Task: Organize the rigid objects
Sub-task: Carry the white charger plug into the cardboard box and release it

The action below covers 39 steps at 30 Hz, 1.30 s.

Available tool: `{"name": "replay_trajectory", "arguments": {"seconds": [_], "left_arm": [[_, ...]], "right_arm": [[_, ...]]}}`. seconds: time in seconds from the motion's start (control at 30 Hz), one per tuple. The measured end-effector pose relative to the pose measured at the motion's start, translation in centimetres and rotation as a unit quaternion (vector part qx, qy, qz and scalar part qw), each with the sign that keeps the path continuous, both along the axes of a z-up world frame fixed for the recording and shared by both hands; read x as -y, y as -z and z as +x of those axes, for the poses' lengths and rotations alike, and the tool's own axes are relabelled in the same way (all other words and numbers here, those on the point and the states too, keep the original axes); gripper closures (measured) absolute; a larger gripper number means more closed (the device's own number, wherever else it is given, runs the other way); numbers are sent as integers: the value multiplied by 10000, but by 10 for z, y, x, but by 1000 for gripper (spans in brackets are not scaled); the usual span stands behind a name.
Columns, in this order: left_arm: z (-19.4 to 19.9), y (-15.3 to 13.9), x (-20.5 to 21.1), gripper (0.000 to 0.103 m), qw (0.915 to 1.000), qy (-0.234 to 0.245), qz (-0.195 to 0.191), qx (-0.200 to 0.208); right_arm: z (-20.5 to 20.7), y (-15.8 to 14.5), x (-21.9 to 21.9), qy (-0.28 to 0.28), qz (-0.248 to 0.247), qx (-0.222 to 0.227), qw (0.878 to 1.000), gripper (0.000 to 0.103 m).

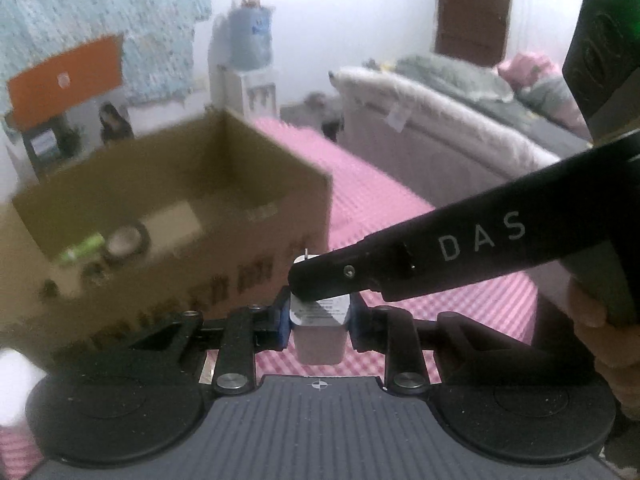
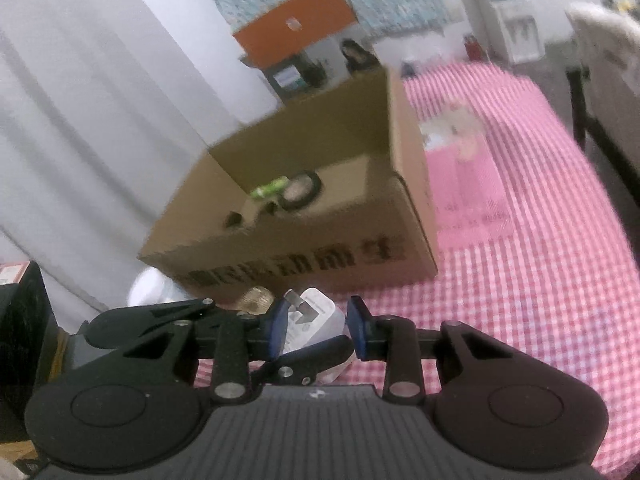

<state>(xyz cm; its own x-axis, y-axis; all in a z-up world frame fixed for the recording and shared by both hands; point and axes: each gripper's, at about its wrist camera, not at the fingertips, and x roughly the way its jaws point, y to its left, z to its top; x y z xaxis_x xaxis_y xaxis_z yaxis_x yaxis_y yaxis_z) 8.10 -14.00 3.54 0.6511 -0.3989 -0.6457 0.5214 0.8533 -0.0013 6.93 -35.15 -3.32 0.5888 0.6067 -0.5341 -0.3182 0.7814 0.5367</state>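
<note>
A white plug charger [image 1: 320, 312] hangs above the pink checked cloth [image 1: 500, 308], with my left gripper [image 1: 320, 318] shut on its sides between the blue pads [image 1: 283, 320]. From the right, a black finger [image 1: 400, 264] of my right gripper lies across the charger's prong end. In the right wrist view the charger [image 2: 320, 316] sits between the blue pads of my right gripper [image 2: 318, 326], which is shut on it. A black finger [image 2: 316, 354] of the left gripper crosses just below. An open cardboard box [image 1: 248, 248] stands close behind the charger.
Inside the box [image 2: 408, 208] lie a green item [image 2: 270, 190] and a roll of tape [image 2: 300, 192]. A round gold object [image 2: 256, 298] rests by the box's near wall. A black case [image 2: 20, 340] stands at the left. A hand [image 1: 600, 320] holds the right gripper.
</note>
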Motion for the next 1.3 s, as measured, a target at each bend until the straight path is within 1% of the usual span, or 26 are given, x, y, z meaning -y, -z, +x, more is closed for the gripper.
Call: {"name": "replay_trajectory", "arguments": {"seconds": [0.1, 0.17, 0.23, 0.37, 0.47, 0.5, 0.57, 0.67, 0.73, 0.83, 0.93, 1.07, 1.13, 1.23, 1.3], "left_arm": [[1, -27, -7, 77, 9995, -182, -34, 256], [5, -42, -10, 77, 9987, -308, -18, 399], [14, -56, -15, 77, 9979, -450, -27, 461], [44, -73, -24, 77, 9964, -754, -83, 389], [77, -74, -29, 77, 9955, -932, -54, 138], [89, -72, -30, 77, 9950, -996, -82, -38], [118, -65, -33, 77, 9921, -1161, -200, -437], [153, -51, -38, 77, 9864, -1397, -365, -790], [170, -41, -36, 77, 9833, -1527, -322, -940], [197, -25, -33, 77, 9787, -1638, -126, -1230], [214, -13, -30, 77, 9742, -1726, -46, -1451], [234, 4, -33, 77, 9662, -1867, -117, -1772], [241, 9, -32, 77, 9648, -1881, -70, -1835], [246, 14, -27, 77, 9648, -1890, 110, -1824], [250, 17, -26, 77, 9643, -1915, 163, -1822]], "right_arm": [[1, -29, -4, -168, -23, 330, 9993, 68], [9, -46, -9, -300, -34, 519, 9982, 68], [20, -63, -14, -461, -49, 694, 9965, 68], [54, -85, -27, -758, -27, 772, 9941, 68], [90, -92, -38, -961, -58, 641, 9933, 67], [104, -92, -42, -1030, -122, 554, 9931, 67], [131, -88, -53, -1128, -202, 319, 9929, 67], [177, -77, -62, -1293, -281, -64, 9912, 68], [205, -68, -68, -1410, -335, -272, 9891, 68], [240, -51, -78, -1476, -439, -557, 9865, 68], [260, -34, -87, -1533, -633, -637, 9841, 67], [284, -16, -97, -1632, -899, -709, 9799, 67], [292, -9, -101, -1670, -1005, -719, 9782, 68], [301, -2, -105, -1709, -1087, -741, 9765, 68], [304, 0, -107, -1727, -1140, -728, 9757, 68]]}}
